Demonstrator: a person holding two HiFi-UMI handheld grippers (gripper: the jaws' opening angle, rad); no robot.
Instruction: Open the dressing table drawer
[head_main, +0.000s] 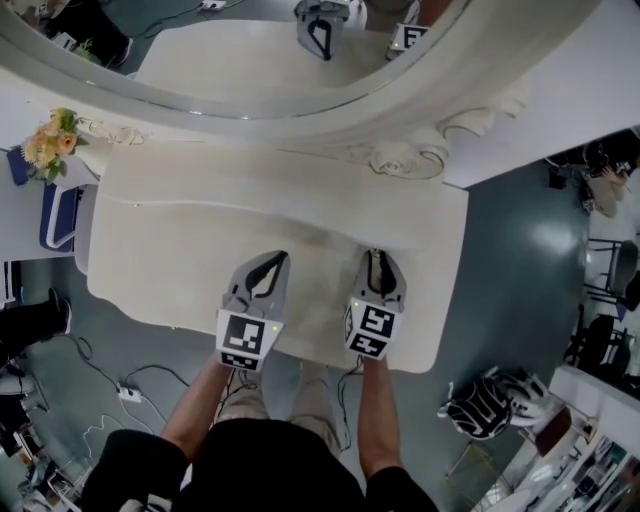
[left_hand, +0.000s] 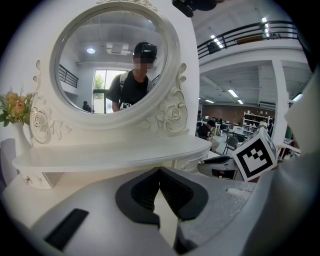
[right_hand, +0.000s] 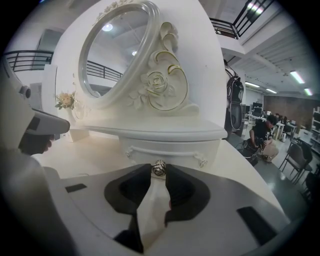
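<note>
Since the right gripper (right_hand: 159, 177) has its two jaws pressed in on the small metal knob (right_hand: 159, 168) of the drawer (right_hand: 176, 150), the reaching and grasping part of the job looks done; the pull itself appears not yet made. That drawer sits on the top of the dressing table (head_main: 300, 205), tucked under the raised shelf (right_hand: 165, 132) below the mirror (right_hand: 117, 55), toward the table's right side; in the right gripper view its front, with the scrolled trim, seems to lie about flush beneath the shelf edge, so I judge it shut or at most barely started; no gap or drawer interior shows in any view. The left gripper (left_hand: 159, 171) hangs over the tabletop just beside the right one, its jaw tips meeting with nothing between them; it plays no part in the hold. What remains, by my reading, is a straight draw of the knob back toward the person, then letting go once the drawer stands open.
</note>
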